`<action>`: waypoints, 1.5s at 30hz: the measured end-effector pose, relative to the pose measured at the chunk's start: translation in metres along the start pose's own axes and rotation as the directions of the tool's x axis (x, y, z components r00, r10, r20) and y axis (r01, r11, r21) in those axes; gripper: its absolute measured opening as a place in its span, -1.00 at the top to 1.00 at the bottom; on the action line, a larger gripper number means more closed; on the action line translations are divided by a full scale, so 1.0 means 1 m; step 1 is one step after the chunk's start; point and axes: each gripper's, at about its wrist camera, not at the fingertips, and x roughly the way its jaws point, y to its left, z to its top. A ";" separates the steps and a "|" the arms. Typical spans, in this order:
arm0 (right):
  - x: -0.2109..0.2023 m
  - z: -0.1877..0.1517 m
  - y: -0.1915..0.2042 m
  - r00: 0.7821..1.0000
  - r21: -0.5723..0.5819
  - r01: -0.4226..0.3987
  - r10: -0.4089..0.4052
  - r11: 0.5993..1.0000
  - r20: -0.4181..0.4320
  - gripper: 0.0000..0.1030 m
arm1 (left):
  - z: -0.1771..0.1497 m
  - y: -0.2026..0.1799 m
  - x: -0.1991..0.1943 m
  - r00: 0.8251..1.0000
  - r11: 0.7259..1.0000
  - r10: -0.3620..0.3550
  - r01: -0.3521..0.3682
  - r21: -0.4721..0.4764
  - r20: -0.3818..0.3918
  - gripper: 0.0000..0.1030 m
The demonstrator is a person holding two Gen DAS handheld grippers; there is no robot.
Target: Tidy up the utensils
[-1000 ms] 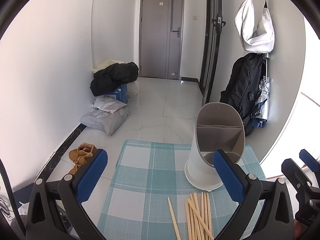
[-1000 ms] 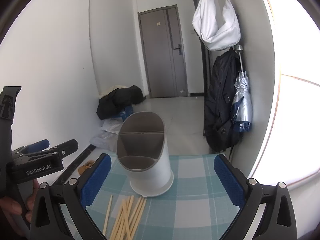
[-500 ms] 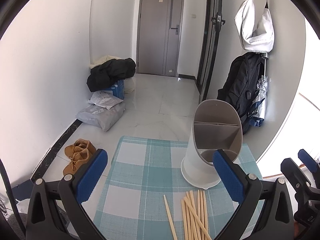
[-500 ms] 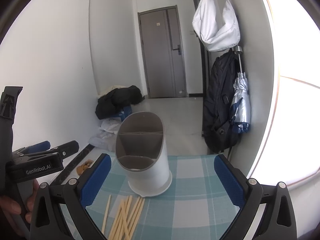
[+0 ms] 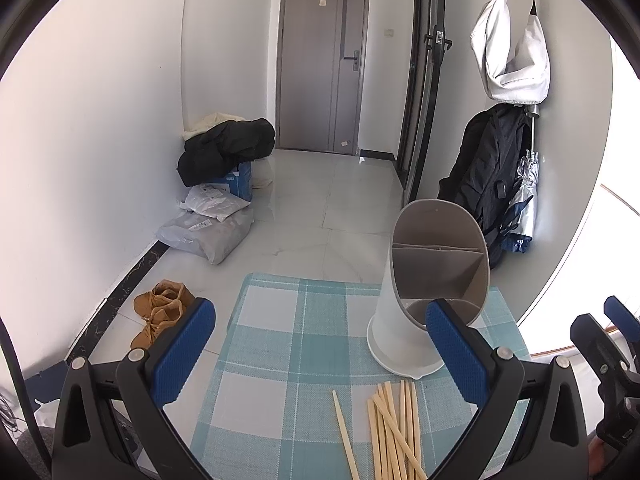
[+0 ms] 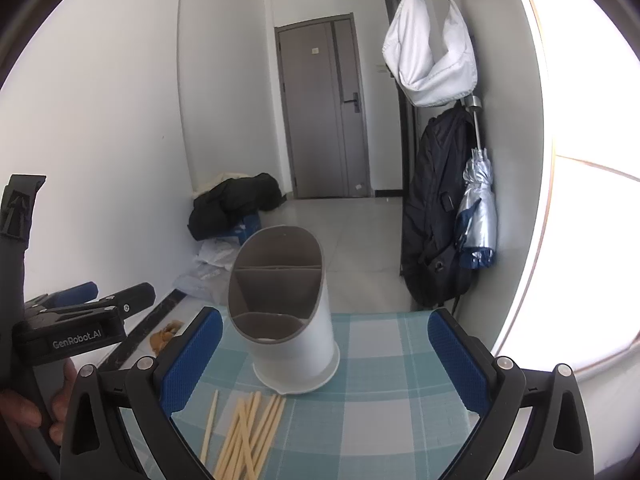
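Both grippers' fingers wide apart, holding nothing: lower your right gripper over 1 chopstick; aim for the holder.

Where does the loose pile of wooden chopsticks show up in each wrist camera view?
Left wrist: loose pile of light wooden chopsticks, bottom edge, right of centre.
Right wrist: same pile, bottom edge, left of centre.
Shared landmark: white slant-topped utensil holder, standing just beyond the pile.
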 end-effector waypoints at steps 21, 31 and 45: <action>0.001 -0.003 0.003 0.999 -0.004 -0.034 0.034 0.999 -0.003 -1.00 | 0.001 0.006 -0.002 0.999 0.999 -0.034 0.033 -0.021 -0.029 -0.99; 0.032 -0.019 0.033 0.982 -0.082 -0.138 0.126 0.987 -0.138 -0.91 | 0.003 0.038 0.017 0.993 0.996 -0.029 0.019 -0.089 -0.118 -0.99; 0.131 -0.089 0.102 0.857 -0.277 -0.236 0.066 0.931 -0.511 -0.14 | -0.017 0.109 0.061 0.948 0.959 0.033 -0.119 -0.256 -0.316 -0.99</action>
